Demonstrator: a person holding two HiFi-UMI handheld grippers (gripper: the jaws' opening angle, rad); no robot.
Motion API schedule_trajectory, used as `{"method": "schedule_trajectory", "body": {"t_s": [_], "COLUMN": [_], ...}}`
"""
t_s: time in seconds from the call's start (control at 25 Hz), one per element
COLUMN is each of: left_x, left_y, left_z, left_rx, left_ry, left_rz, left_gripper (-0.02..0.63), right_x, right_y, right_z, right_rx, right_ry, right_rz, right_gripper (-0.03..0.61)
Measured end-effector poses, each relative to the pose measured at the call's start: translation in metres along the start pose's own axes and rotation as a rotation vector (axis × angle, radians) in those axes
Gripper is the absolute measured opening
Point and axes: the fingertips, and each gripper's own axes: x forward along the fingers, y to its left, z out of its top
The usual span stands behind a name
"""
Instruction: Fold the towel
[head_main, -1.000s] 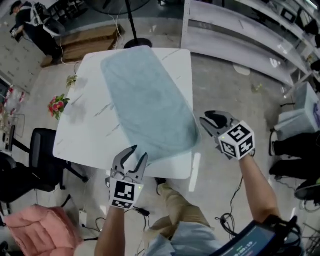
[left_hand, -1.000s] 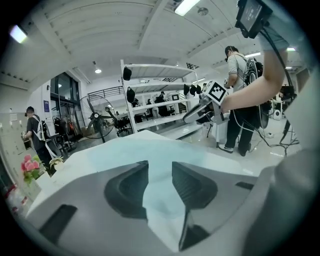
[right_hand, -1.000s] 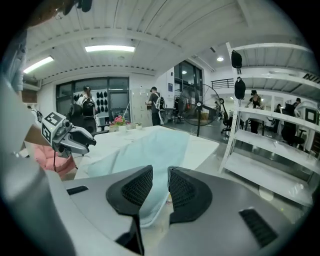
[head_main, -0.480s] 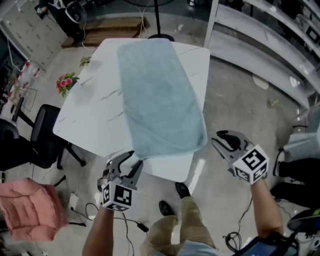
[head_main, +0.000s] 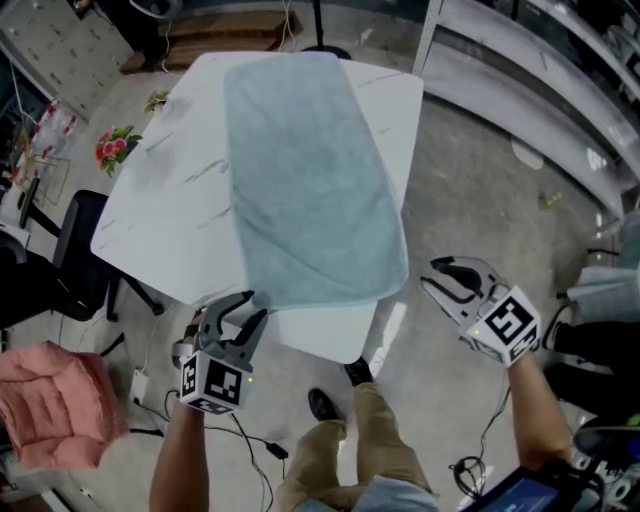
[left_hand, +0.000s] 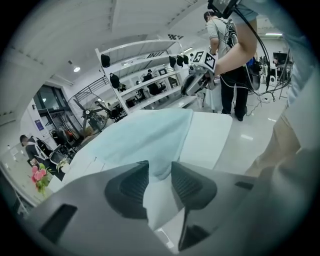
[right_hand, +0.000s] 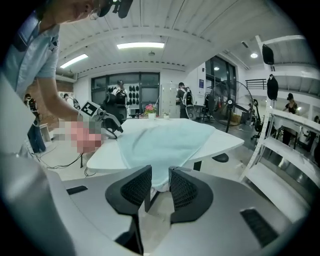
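- Head view: the towel (head_main: 310, 190) lies spread flat on the white table (head_main: 150, 230). Its long axis runs from 12 to 6 o'clock, and its near short edge faces the person.
- The near-right corner droops over the table edge.
- The left gripper (head_main: 250, 308) sits just beside the near-left corner, at about 7 o'clock from it. It is off the table's rim and not touching the cloth.
- The right gripper (head_main: 430, 275) hovers over the floor at about 4 o'clock from the near-right corner, and is further from its corner than the left. The left is the nearer hand for a first pinch.
- Left gripper view: the left gripper (left_hand: 160, 167) has its jaws closing but still apart. Nothing is between the pads, and the towel (left_hand: 145, 137) corner lies just past the tips at 12 o'clock.
- The right gripper (left_hand: 192, 85) shows at about 1 o'clock, across the table (left_hand: 215, 135).
- Right gripper view: the right gripper (right_hand: 160, 172) has its jaws opening and is released, gripping nothing. The hanging corner of the towel (right_hand: 165, 142) shows through the gap, clearly beyond the tips.
- The left gripper (right_hand: 111, 125) is at about 10 o'clock, by the table (right_hand: 102, 159) edge.
- Against a second ago: the towel is as flat and unfolded as before. Both grippers have dropped toward the near edge, and the right has drifted outward from the cloth's side.
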Motion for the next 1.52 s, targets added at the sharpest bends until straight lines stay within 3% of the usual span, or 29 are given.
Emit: {"method": "schedule_trajectory", "body": {"t_s": [0.28, 0.44, 0.72, 0.92, 0.96, 1.08, 1.52], "left_x": [0.007, 0.010, 0.010, 0.011, 0.012, 0.011, -0.027], "left_y": [0.003, 0.002, 0.000, -0.002, -0.002, -0.002, -0.027], "left_z": [0.001, -0.002, 0.001, 0.004, 0.004, 0.003, -0.019], "left_rx": [-0.011, 0.008, 0.012, 0.015, 0.013, 0.013, -0.028], "left_ry": [-0.016, -0.012, -0.021, -0.026, -0.027, -0.021, -0.022], "left_rz": [-0.055, -0.075, -0.096, -0.103, -0.105, -0.127, -0.183], "left_gripper": [0.087, 0.031, 0.026, 0.023, 0.021, 0.018, 0.008], "right_x": [0.004, 0.014, 0.039, 0.060, 0.062, 0.061, 0.026], "right_y": [0.020, 0.023, 0.032, 0.034, 0.033, 0.032, 0.059], "right_z": [-0.012, -0.023, -0.038, -0.049, -0.050, -0.045, -0.030], "right_rx": [-0.204, -0.381, -0.773, -0.939, -0.957, -0.959, -0.944], "right_ry": [0.057, 0.110, 0.152, 0.156, 0.155, 0.136, 0.127], "right_rz": [0.078, 0.053, 0.003, -0.058, -0.070, -0.080, -0.013], "right_gripper": [0.205, 0.213, 0.225, 0.224, 0.197, 0.041, 0.028]}}
